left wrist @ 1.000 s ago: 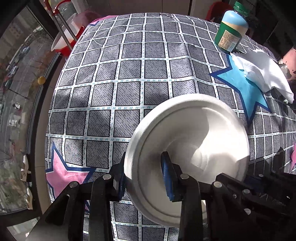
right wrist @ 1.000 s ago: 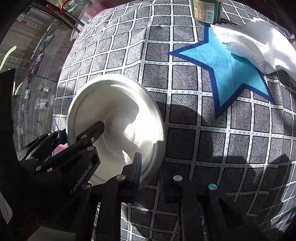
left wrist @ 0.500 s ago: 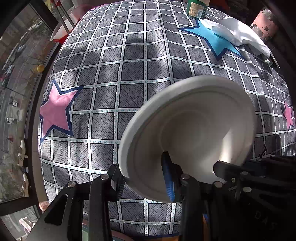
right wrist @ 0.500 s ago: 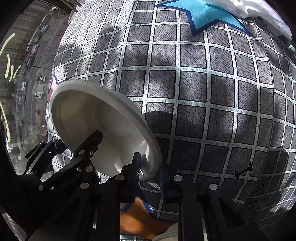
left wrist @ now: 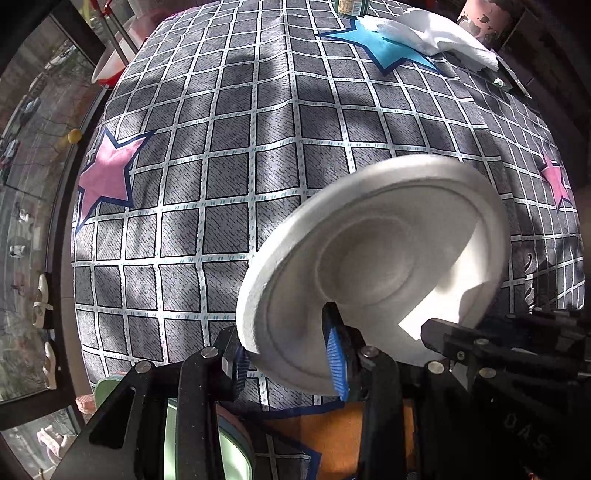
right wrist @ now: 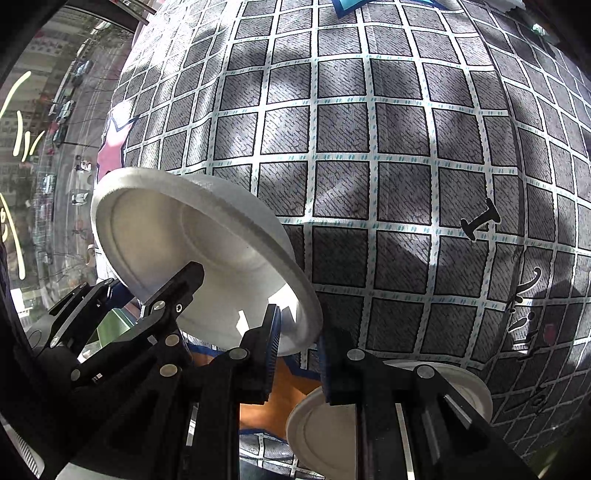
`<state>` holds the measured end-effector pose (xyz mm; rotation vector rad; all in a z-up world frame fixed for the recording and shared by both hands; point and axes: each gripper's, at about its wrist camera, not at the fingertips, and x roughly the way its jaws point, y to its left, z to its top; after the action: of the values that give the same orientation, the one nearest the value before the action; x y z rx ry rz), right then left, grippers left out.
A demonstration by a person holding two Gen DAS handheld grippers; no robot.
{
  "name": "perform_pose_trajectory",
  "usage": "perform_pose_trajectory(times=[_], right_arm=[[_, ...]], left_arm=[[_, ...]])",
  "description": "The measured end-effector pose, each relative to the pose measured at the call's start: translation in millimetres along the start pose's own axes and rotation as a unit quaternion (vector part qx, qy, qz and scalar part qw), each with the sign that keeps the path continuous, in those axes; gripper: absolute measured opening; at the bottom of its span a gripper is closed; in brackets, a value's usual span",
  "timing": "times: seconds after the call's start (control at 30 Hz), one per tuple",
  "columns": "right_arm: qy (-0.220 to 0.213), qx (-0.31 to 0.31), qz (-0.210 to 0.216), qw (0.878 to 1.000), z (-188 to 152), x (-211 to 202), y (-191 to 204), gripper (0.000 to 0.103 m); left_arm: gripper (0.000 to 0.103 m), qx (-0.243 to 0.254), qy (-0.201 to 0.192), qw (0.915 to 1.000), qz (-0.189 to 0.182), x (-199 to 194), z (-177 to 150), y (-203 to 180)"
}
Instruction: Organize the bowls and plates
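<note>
A white plate [left wrist: 373,266] is held tilted in the air above the checked tablecloth [left wrist: 229,177]. My left gripper [left wrist: 288,362] is shut on its near left rim. My right gripper [right wrist: 297,343] is shut on its near right rim; the plate also shows in the right wrist view [right wrist: 192,258]. A second white plate [right wrist: 332,428] lies on the table below my right gripper. A green dish [left wrist: 229,454] sits under my left gripper, partly hidden.
A white cloth [left wrist: 436,37] and a green bottle [left wrist: 347,5] lie at the far side near a blue star. A red-rimmed basin [left wrist: 110,70] stands beyond the far left edge. An orange star patch [left wrist: 332,435] marks the near edge.
Both grippers have pulled back toward the near edge and risen with the plate. The second white plate and the green dish have come into view below.
</note>
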<state>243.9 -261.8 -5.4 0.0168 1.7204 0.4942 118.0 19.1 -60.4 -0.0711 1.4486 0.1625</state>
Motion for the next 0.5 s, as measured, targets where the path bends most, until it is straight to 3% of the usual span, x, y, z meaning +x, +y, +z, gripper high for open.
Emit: perform_pose_trajectory(times=[0.07, 0.23, 0.5], right_arm=[[-0.008, 0.000, 0.000, 1.000, -11.4, -3.3, -1.4, 0.020], [-0.026, -0.002, -0.001, 1.000, -42.0, -30.6, -22.9, 0.020], [-0.039, 0.014, 0.007, 0.999, -53.9, -65.2, -39.9, 0.020]], left_arm=[[0.038, 0.001, -0.005, 1.0000, 0.000, -6.8, -17.8, 1.6], [0.040, 0.007, -0.016, 0.9998, -0.006, -25.6, -18.1, 6.5], [0.041, 0.028, -0.033, 0.9990, -0.013, -51.1, -20.7, -0.1]])
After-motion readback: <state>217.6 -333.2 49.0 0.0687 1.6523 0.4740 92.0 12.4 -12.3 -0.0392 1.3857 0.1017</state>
